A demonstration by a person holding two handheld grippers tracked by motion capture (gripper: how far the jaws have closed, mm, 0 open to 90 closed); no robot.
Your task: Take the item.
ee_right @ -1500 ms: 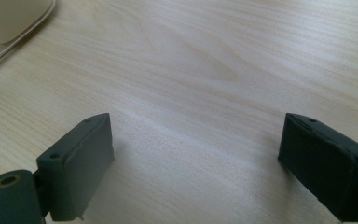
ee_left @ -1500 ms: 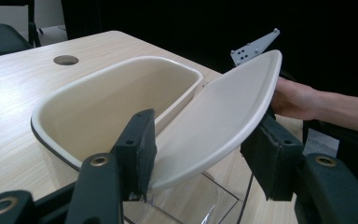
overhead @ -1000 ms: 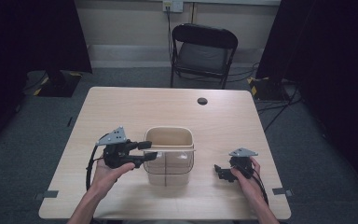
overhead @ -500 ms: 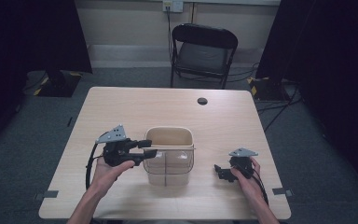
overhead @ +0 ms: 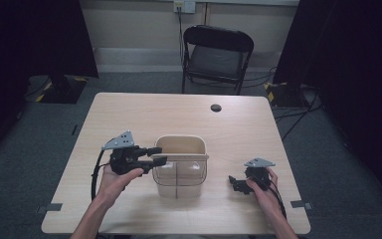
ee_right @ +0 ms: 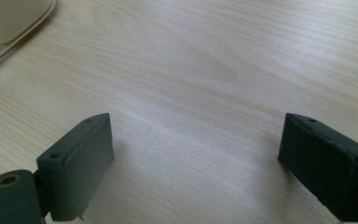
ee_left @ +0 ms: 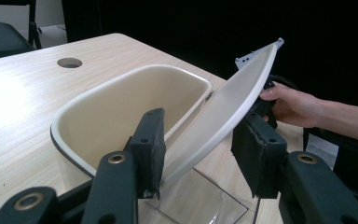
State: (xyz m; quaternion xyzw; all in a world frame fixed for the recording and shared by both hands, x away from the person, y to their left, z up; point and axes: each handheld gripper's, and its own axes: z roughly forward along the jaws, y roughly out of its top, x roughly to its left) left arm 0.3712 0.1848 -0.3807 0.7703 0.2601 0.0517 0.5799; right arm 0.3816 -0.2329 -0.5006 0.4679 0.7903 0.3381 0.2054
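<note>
A cream bin (overhead: 179, 144) with a clear lower part stands mid-table, open side up. Its white curved handle strip (overhead: 184, 156) lies across the top. My left gripper (overhead: 158, 155) reaches in from the bin's left side. In the left gripper view the strip (ee_left: 223, 112) runs up between the two jaws of the left gripper (ee_left: 200, 154), which stand apart and do not clamp it. The bin (ee_left: 74, 121) looks empty inside. My right gripper (overhead: 235, 181) rests low over the table right of the bin. It (ee_right: 196, 158) is open, with bare wood between its jaws.
A round cable hole (overhead: 216, 107) sits near the table's far edge. A black folding chair (overhead: 218, 52) stands behind the table. The person's right hand (ee_left: 289, 100) is visible beyond the strip. The table's front edge is close to both forearms.
My left gripper has edged slightly upward at the bin's left rim. The right gripper has not moved.
</note>
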